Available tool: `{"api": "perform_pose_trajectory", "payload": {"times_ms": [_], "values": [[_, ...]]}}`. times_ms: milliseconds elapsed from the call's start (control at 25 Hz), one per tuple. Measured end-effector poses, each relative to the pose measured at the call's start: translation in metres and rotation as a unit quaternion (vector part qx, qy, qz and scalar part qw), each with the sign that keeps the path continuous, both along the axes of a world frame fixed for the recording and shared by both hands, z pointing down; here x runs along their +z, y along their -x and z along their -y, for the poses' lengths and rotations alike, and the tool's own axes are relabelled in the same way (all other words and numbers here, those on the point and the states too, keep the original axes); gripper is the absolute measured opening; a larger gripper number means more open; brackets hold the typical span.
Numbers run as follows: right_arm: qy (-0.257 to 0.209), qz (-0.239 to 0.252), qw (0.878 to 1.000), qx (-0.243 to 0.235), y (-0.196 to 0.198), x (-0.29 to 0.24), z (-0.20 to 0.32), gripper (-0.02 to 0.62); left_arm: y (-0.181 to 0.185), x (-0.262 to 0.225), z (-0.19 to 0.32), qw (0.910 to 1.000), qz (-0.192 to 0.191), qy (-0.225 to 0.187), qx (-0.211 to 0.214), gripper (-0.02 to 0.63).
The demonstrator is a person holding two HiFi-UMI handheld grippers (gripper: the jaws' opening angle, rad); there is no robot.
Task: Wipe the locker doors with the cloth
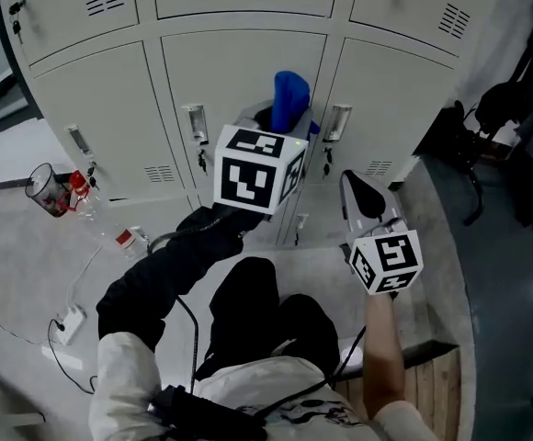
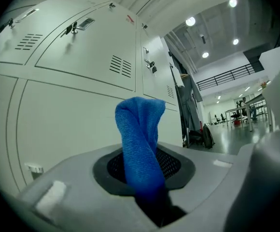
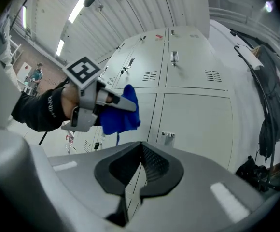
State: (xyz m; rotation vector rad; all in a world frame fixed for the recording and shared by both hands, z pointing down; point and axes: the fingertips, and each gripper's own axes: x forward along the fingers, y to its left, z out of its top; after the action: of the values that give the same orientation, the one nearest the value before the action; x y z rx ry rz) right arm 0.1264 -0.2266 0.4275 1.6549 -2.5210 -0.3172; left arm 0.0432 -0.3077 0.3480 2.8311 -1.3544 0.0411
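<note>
My left gripper (image 1: 280, 122) is shut on a blue cloth (image 1: 290, 97), raised in front of the middle pale grey locker door (image 1: 243, 72). In the left gripper view the cloth (image 2: 140, 139) stands up twisted out of the closed jaws (image 2: 147, 178), close to a locker door (image 2: 72, 120); I cannot tell whether it touches. My right gripper (image 1: 358, 186) hangs lower and to the right, shut with nothing in it. Its own view shows its closed jaws (image 3: 140, 163), the left gripper (image 3: 89, 105) with the cloth (image 3: 123, 112), and the locker doors (image 3: 193, 124).
A clear cup (image 1: 46, 189) and a plastic bottle (image 1: 110, 232) lie on the floor at the left, near a power strip (image 1: 69, 324) with its cable. Dark coats and a bag (image 1: 515, 108) hang at the right. A wooden step (image 1: 432, 375) sits near my right foot.
</note>
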Motion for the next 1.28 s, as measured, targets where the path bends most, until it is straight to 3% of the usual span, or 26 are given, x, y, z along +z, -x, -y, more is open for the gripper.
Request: {"api": "perform_pose_trajectory", "payload": {"times_ms": [280, 480, 720, 1000, 1200, 1280], "values": [[0.008, 0.011, 1.0, -0.022, -0.005, 0.012, -0.001, 0.002, -0.03, -0.036, 0.042, 0.9992, 0.034, 0.018, -0.006, 0.1], [0.011, 0.023, 0.999, -0.027, -0.007, 0.02, 0.001, 0.002, -0.013, -0.034, 0.063, 0.9981, 0.038, 0.044, -0.021, 0.094], [0.006, 0.032, 0.999, -0.029, -0.009, 0.021, -0.002, 0.002, 0.058, -0.042, 0.062, 0.9967, 0.031, 0.037, -0.065, 0.092], [0.008, 0.045, 0.998, -0.039, -0.004, 0.028, -0.001, 0.002, 0.14, -0.023, 0.061, 0.9864, 0.054, 0.047, -0.148, 0.095], [0.01, 0.048, 0.998, -0.046, -0.001, 0.033, -0.002, 0.002, 0.194, -0.012, 0.058, 0.977, 0.051, 0.052, -0.2, 0.097], [0.01, 0.049, 0.998, -0.049, 0.001, 0.035, -0.002, 0.002, 0.2, -0.011, 0.052, 0.9767, 0.041, 0.05, -0.205, 0.097]]}}
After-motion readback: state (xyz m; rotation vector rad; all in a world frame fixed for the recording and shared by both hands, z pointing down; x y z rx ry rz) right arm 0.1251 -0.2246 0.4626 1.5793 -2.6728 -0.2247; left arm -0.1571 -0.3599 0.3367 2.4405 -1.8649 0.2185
